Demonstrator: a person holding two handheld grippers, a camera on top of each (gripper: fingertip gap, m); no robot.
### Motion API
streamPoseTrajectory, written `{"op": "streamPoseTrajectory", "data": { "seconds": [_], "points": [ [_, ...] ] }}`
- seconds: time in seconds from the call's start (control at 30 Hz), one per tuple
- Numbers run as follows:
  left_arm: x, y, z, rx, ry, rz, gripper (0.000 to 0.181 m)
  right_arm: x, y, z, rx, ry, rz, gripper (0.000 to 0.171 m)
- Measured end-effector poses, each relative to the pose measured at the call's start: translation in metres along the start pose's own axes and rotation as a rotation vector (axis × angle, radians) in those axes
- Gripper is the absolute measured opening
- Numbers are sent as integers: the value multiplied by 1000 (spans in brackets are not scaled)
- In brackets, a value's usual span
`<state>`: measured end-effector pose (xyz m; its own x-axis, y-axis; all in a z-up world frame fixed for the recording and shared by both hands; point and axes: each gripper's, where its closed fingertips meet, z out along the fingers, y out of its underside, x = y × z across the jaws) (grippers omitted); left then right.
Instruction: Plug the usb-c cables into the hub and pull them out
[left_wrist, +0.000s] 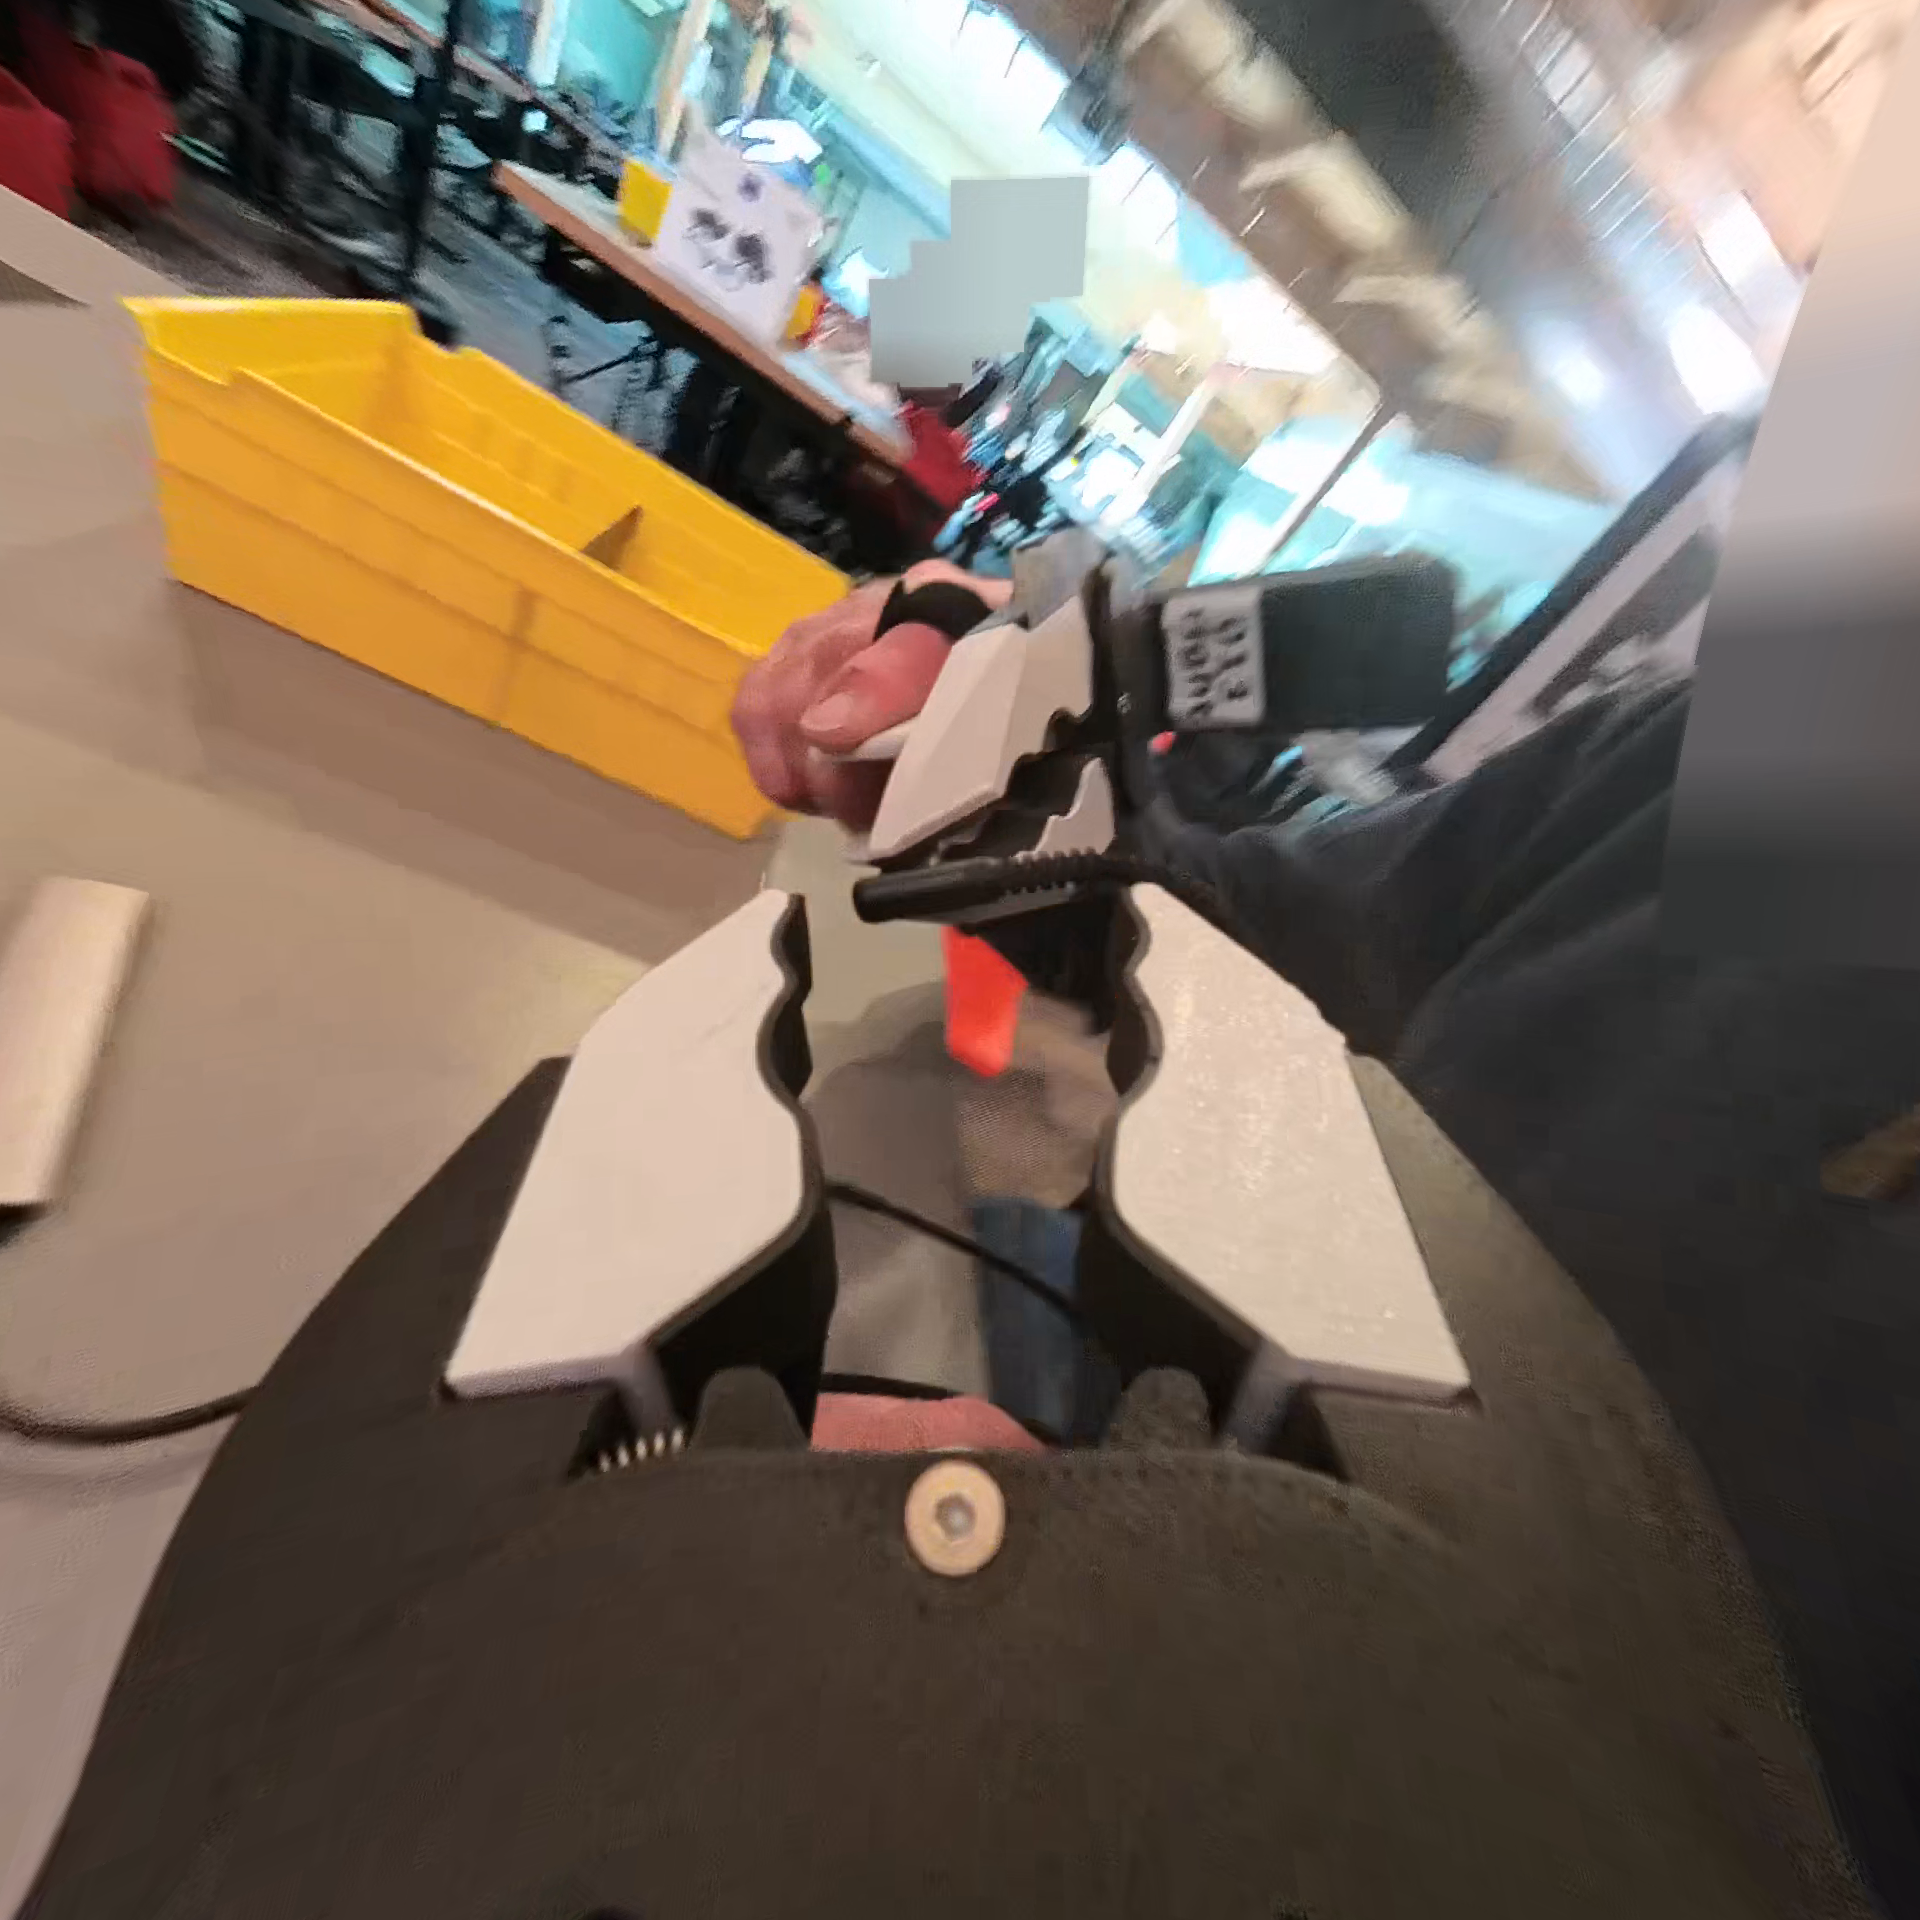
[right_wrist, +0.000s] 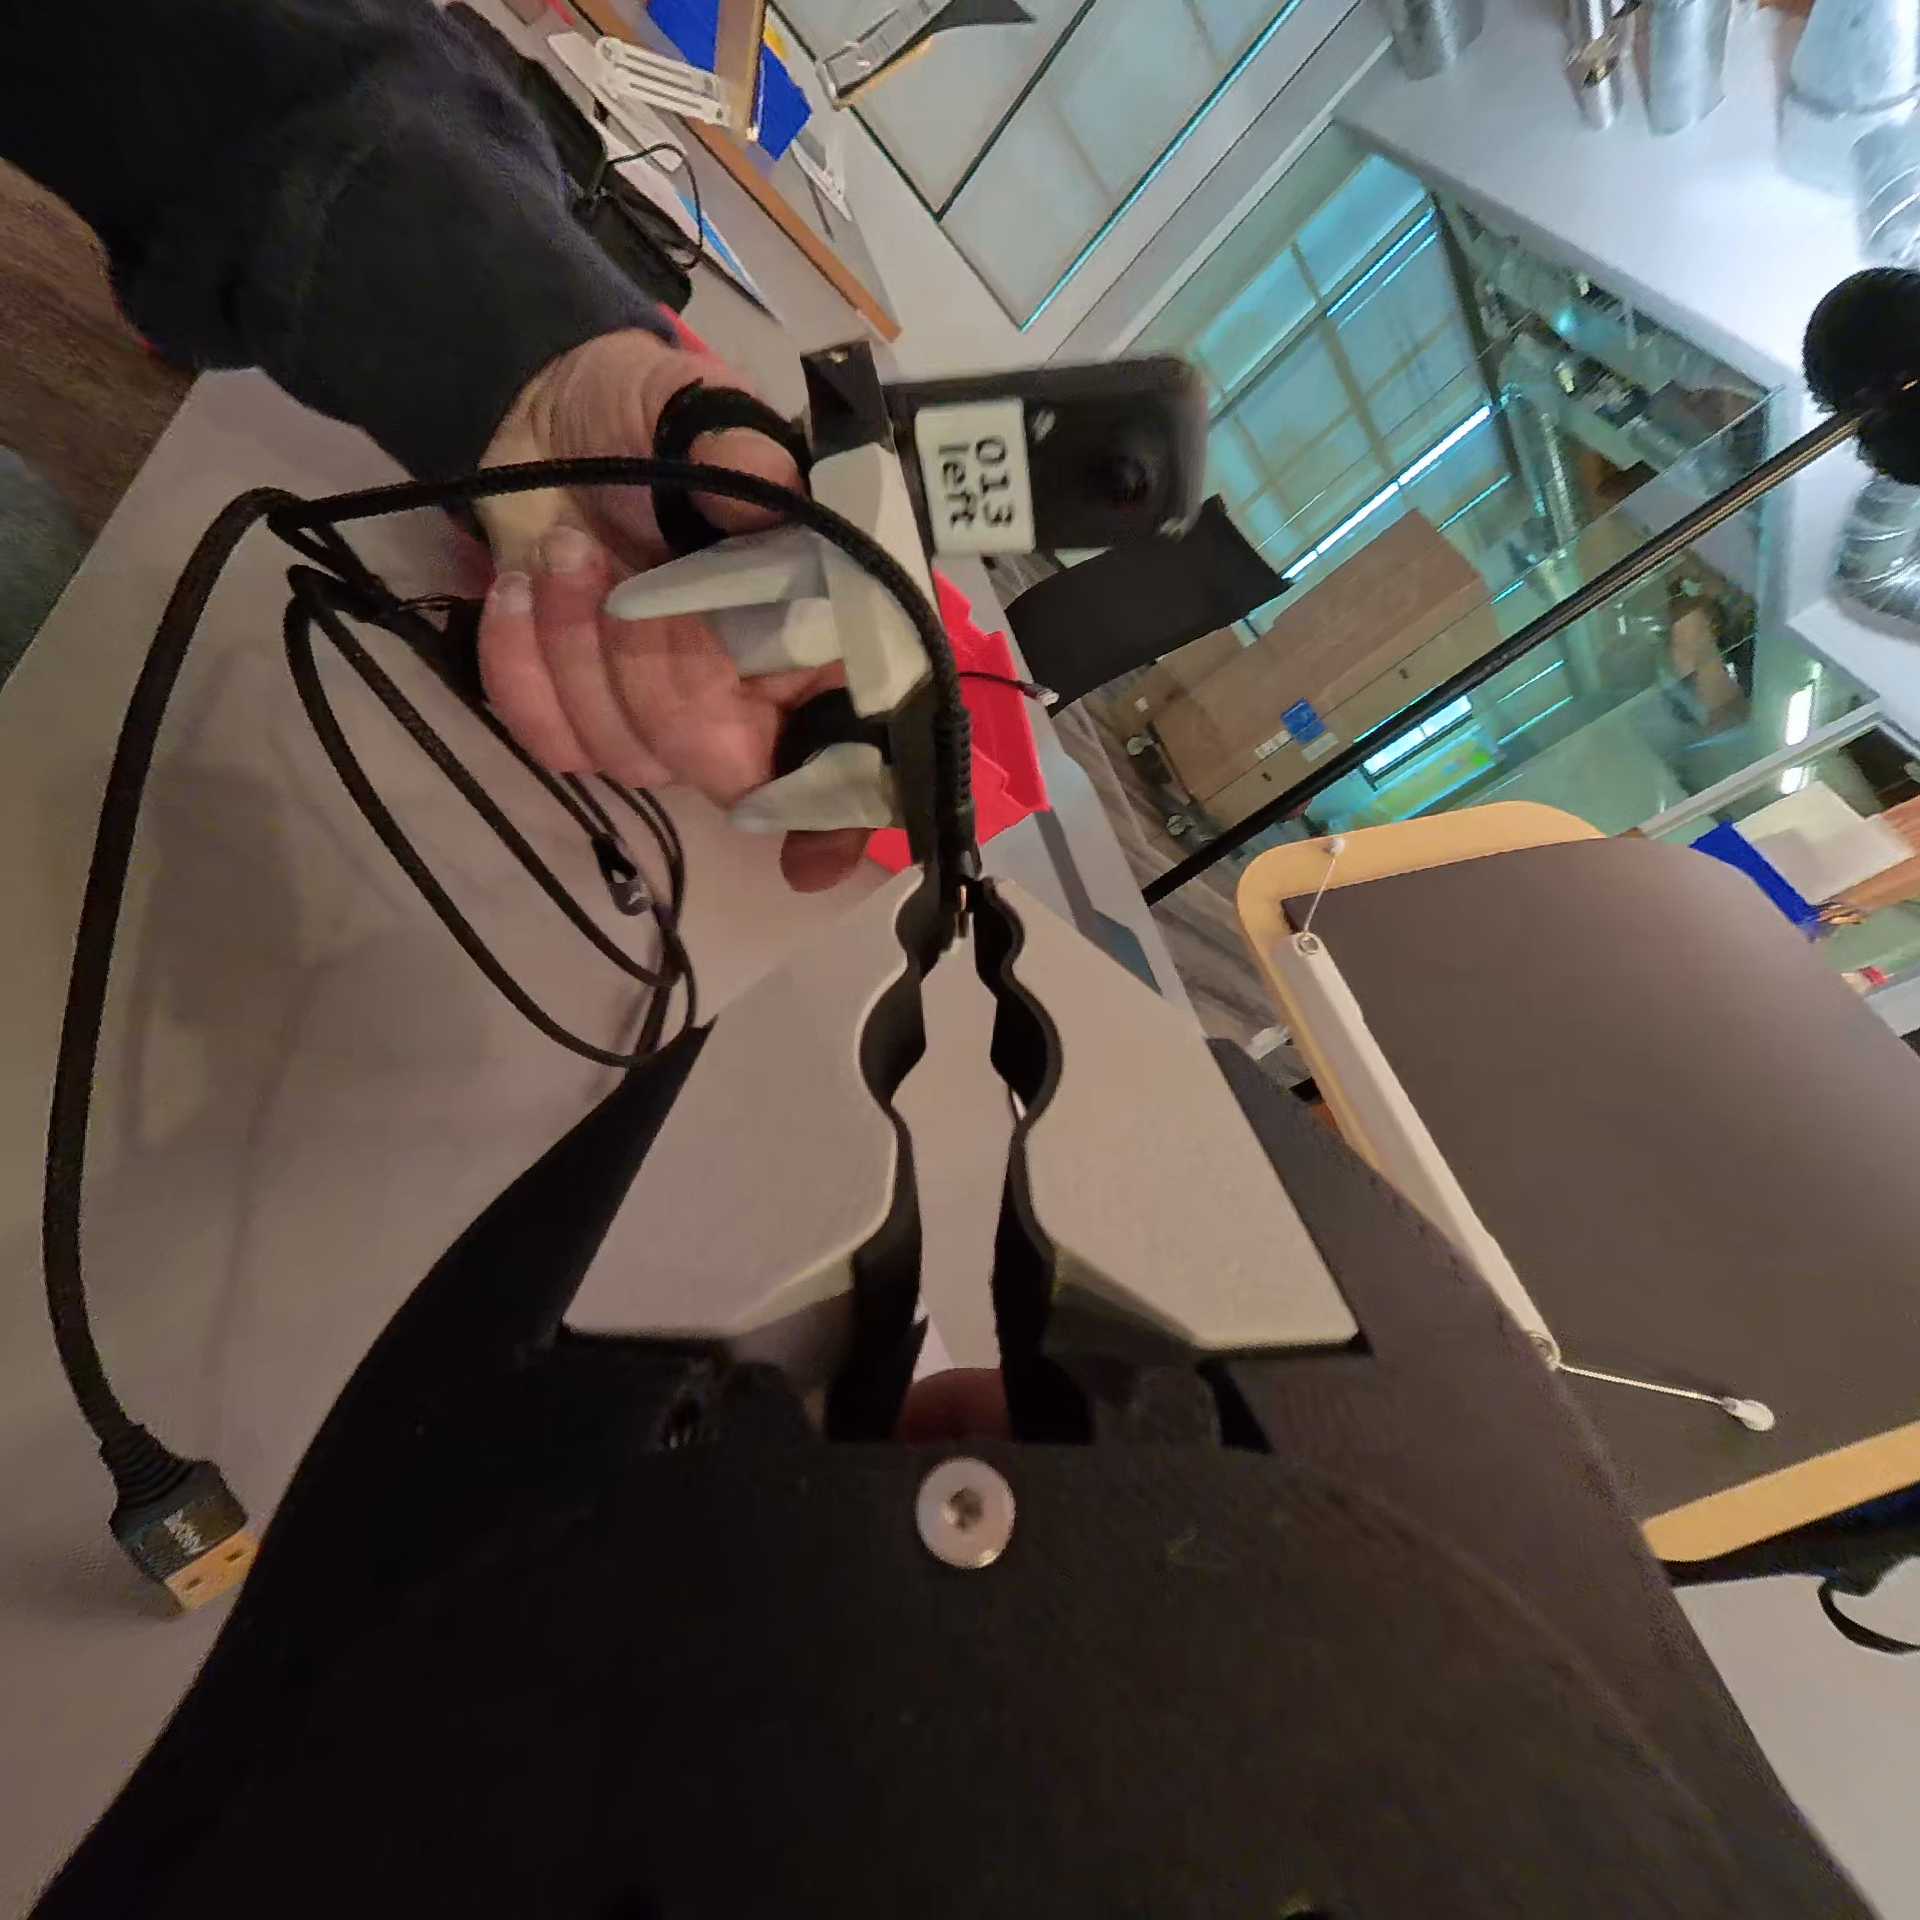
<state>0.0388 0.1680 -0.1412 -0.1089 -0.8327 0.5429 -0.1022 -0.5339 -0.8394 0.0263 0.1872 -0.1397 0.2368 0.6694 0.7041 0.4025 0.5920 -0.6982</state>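
Observation:
My left gripper (left_wrist: 961, 904) is open and empty, held above the table. Just past its fingertips, my right gripper (left_wrist: 935, 842) is shut on the black plug of a braided usb-c cable (left_wrist: 966, 888), which lies crosswise between the two grippers. In the right wrist view, my right gripper (right_wrist: 961, 914) pinches the plug end of this cable (right_wrist: 951, 769); the cable arcs up in front of the left gripper (right_wrist: 800, 696) and loops over the table. The silver hub (left_wrist: 62, 1039) lies on the table at the far left, apart from both grippers.
A yellow bin (left_wrist: 416, 520) stands on the grey table (left_wrist: 312, 831) behind the hub. A red-orange object (left_wrist: 982, 997) sits beyond the grippers. Thin black cables (right_wrist: 623, 883) and a thick cable with a gold-tipped plug (right_wrist: 177, 1527) lie on the table. A dark board (right_wrist: 1610, 1091) stands right. The silver hub (left_wrist: 62, 1039) is about equally far from each gripper, around 20 cm.

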Motion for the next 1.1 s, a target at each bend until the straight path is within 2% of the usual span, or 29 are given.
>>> {"op": "streamPoseTrajectory", "data": {
  "seconds": [0.07, 0.23, 0.33, 0.5, 0.63, 1.1],
  "points": [
    [3, -6, -3, 68, 73, -87, 54, 4, -2, -2, 10, 20, -6, 3],
    [-2, -11, -8, 140, 114, -139, 55, 3, 1, -4, 3, 20, -20, 3],
    [0, -15, -10, 141, 108, -96, 66, -2, 2, -3, -3, 9, -27, 4],
    [12, 4, 6, -19, 94, 23, 94, -2, 2, -2, 6, 12, 0, 3],
    [9, 5, 9, -28, 44, 108, 76, 1, 4, -3, 14, 19, 35, 3],
    [4, -1, 15, 61, -14, 169, 56, 2, 4, -9, 52, 29, 105, 3]
  ]
}}
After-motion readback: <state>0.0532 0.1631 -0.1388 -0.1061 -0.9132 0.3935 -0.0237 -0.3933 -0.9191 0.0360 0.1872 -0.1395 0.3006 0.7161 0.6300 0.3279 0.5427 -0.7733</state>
